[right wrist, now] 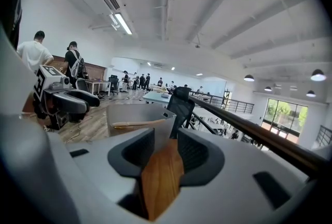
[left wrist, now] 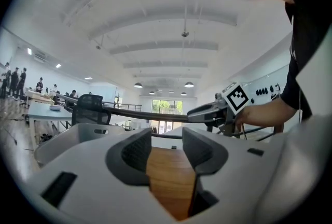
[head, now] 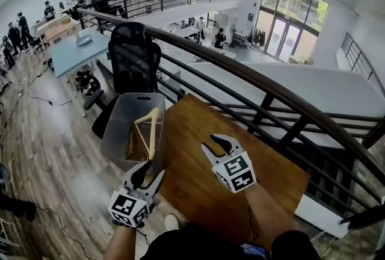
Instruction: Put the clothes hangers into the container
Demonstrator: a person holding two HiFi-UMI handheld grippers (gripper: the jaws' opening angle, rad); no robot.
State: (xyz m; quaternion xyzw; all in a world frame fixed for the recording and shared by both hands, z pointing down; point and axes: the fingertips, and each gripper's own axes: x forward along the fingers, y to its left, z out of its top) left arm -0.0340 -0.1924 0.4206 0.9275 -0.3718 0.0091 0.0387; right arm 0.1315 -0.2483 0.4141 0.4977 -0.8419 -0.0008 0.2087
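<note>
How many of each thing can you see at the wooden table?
Tools: 2 (left tool, right tool)
Grey container: 1
Wooden hanger in it: 1 clearly seen; more may lie underneath
Table: 1
Black chair: 1
Total: 6

Pale wooden clothes hangers (head: 153, 127); translucent grey plastic container (head: 117, 132); warm brown wood-grain tabletop (head: 195, 189) (the mesh office chair (head: 133, 60) is black).

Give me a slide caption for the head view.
Left gripper and right gripper, both open and empty, hover over a wooden table; wooden hangers sit in the grey container beside it.
</note>
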